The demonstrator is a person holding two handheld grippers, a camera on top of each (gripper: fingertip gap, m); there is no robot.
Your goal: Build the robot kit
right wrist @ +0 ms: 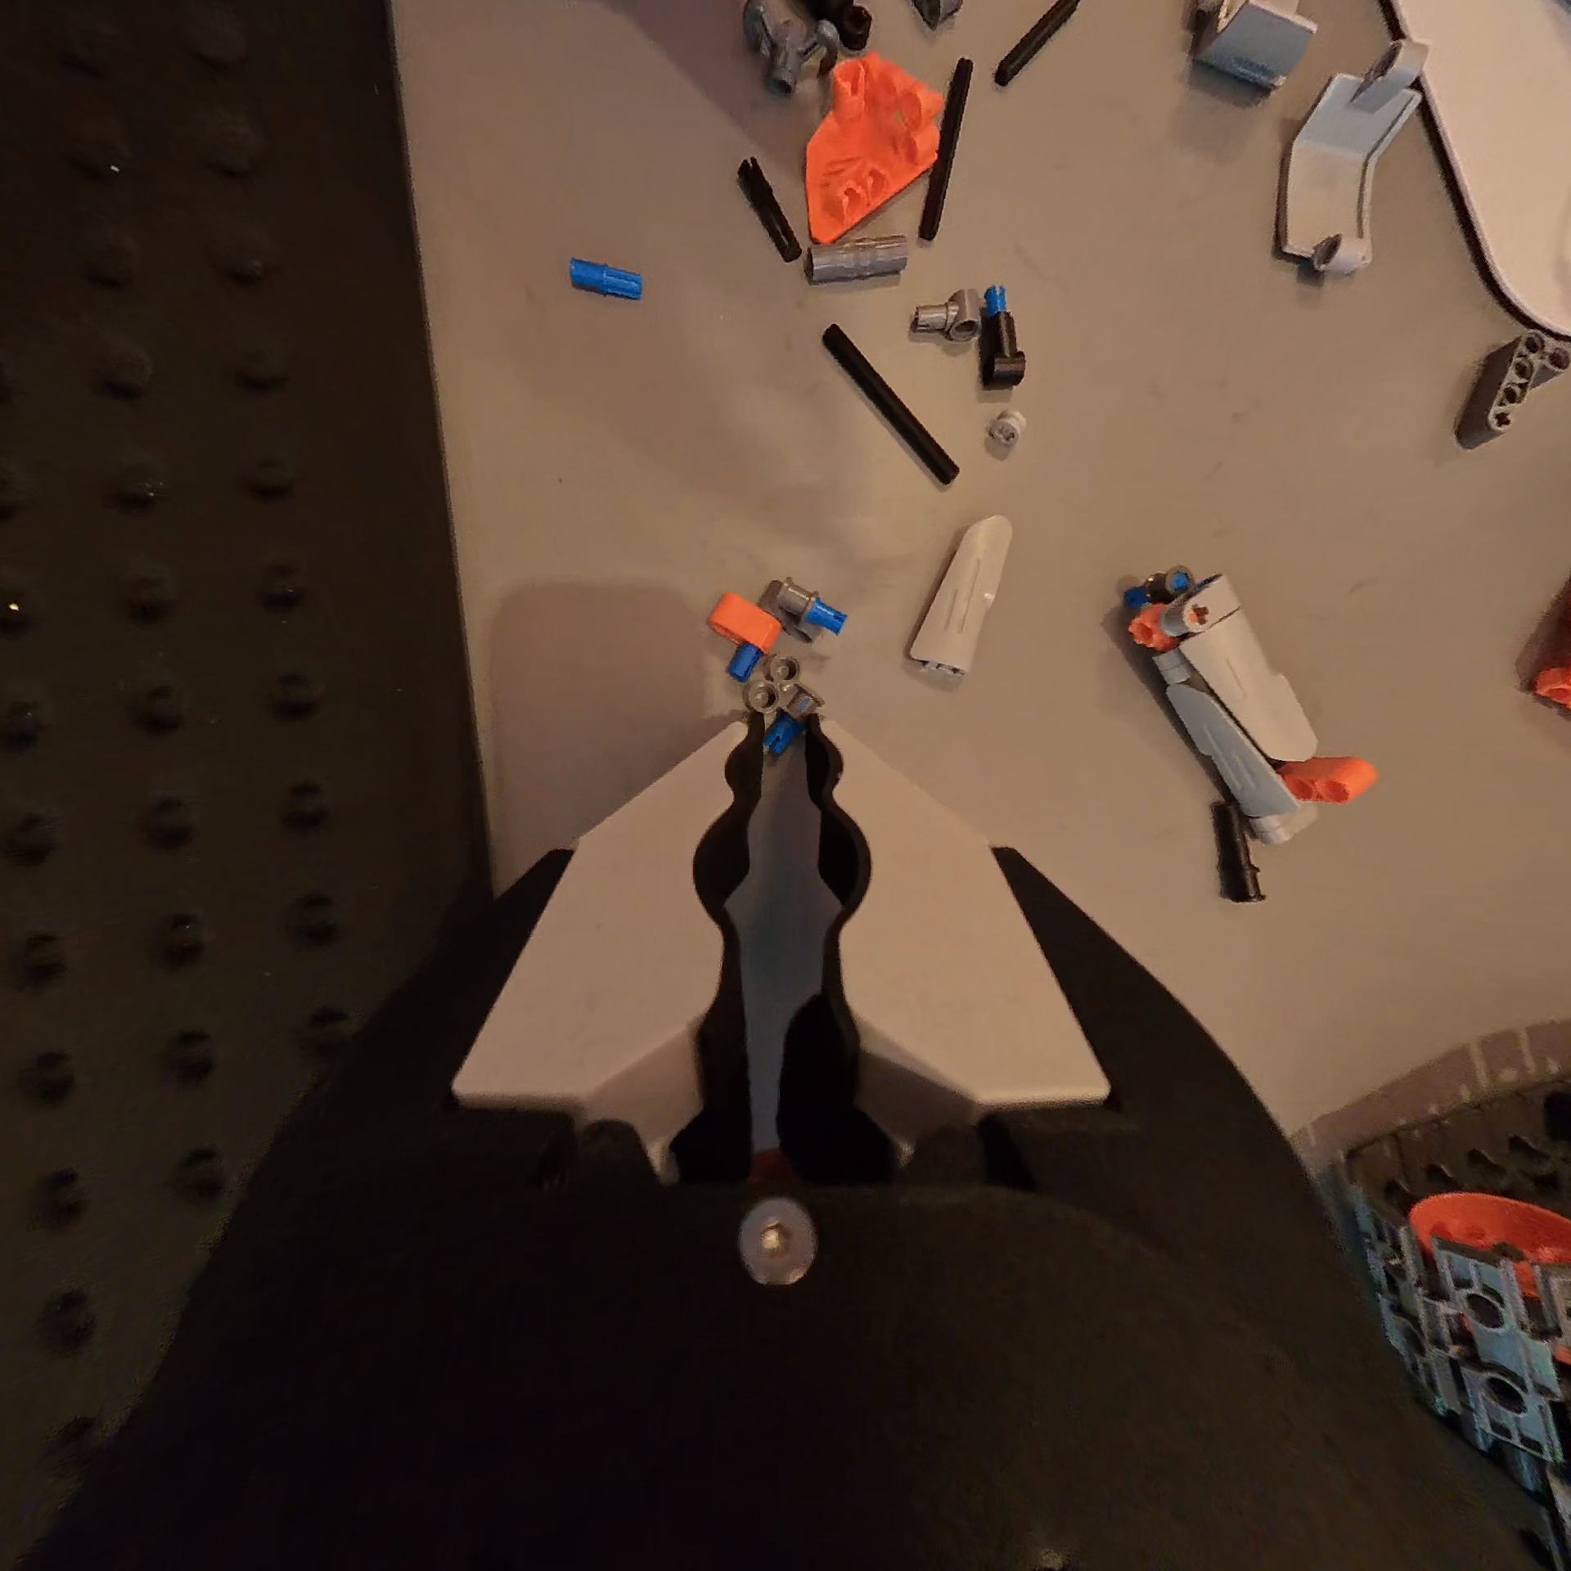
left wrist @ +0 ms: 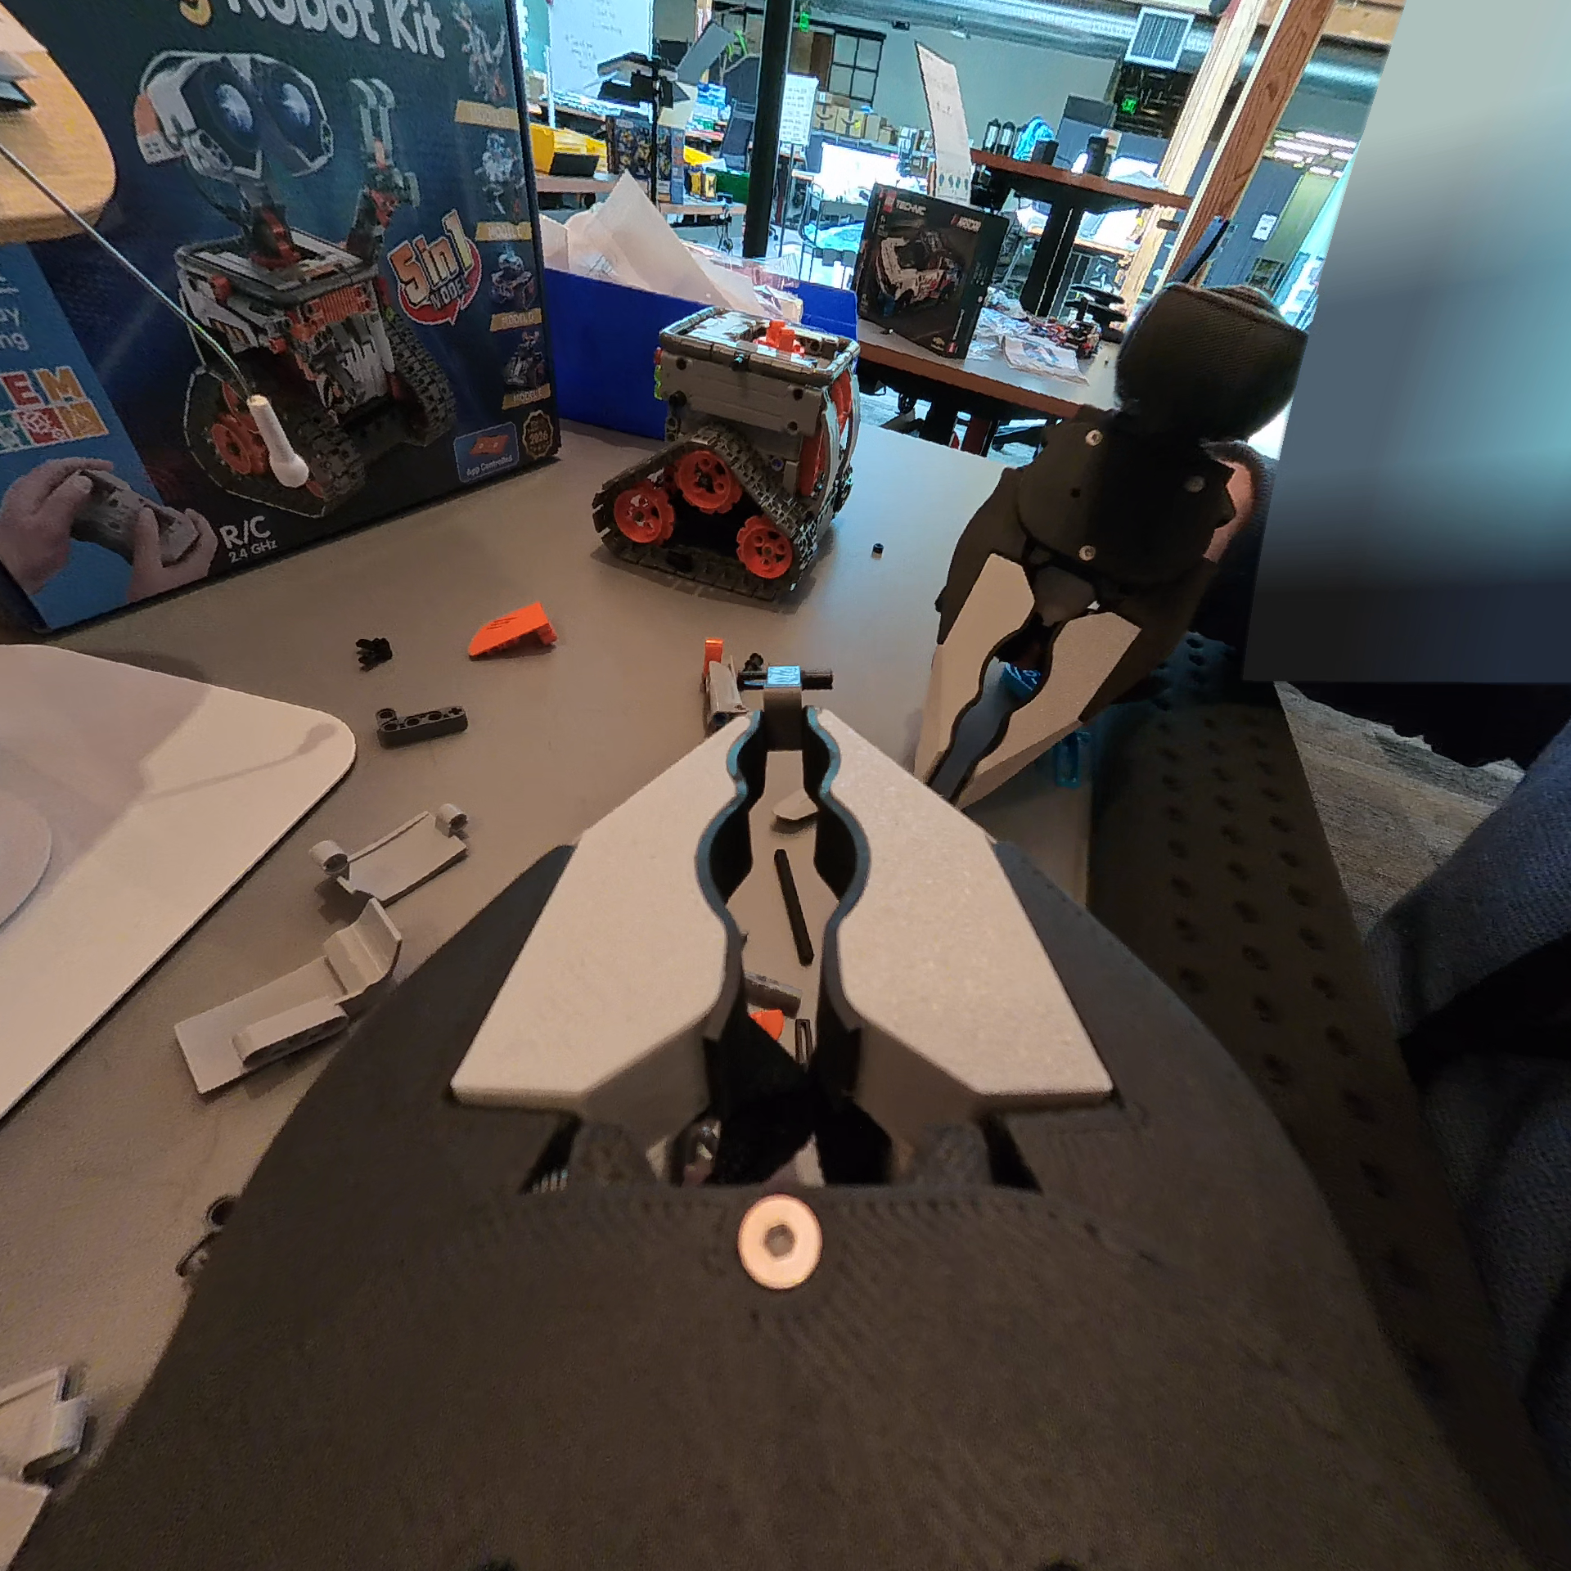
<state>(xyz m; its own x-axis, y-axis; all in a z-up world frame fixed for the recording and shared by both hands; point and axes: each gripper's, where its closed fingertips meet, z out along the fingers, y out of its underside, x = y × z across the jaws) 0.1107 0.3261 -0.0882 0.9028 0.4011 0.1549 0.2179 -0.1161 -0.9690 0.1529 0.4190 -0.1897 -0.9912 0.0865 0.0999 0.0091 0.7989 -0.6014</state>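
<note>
My left gripper (left wrist: 783, 724) is shut on a small dark grey connector with a black axle (left wrist: 786, 680) through its top, and holds it above the grey table (left wrist: 552, 748). A tracked grey and orange robot model (left wrist: 731, 459) stands further back. My right gripper (right wrist: 779, 727) points down at the table beside a black studded mat (right wrist: 195, 595). Its tips close on a small grey connector with a blue pin (right wrist: 782, 712). An orange piece with a blue pin (right wrist: 748, 625) lies just beyond. The right gripper also shows in the left wrist view (left wrist: 1003, 765).
A blue robot kit box (left wrist: 280, 280) stands at the back left, with a white board (left wrist: 127, 808) at the left. Loose parts lie around: an orange panel (right wrist: 871, 144), black axles (right wrist: 888, 404), grey panels (left wrist: 391, 859), a grey and orange sub-assembly (right wrist: 1233, 689). The model's corner (right wrist: 1462, 1326) is at lower right. About 15 cm separates my left fingertips from my right.
</note>
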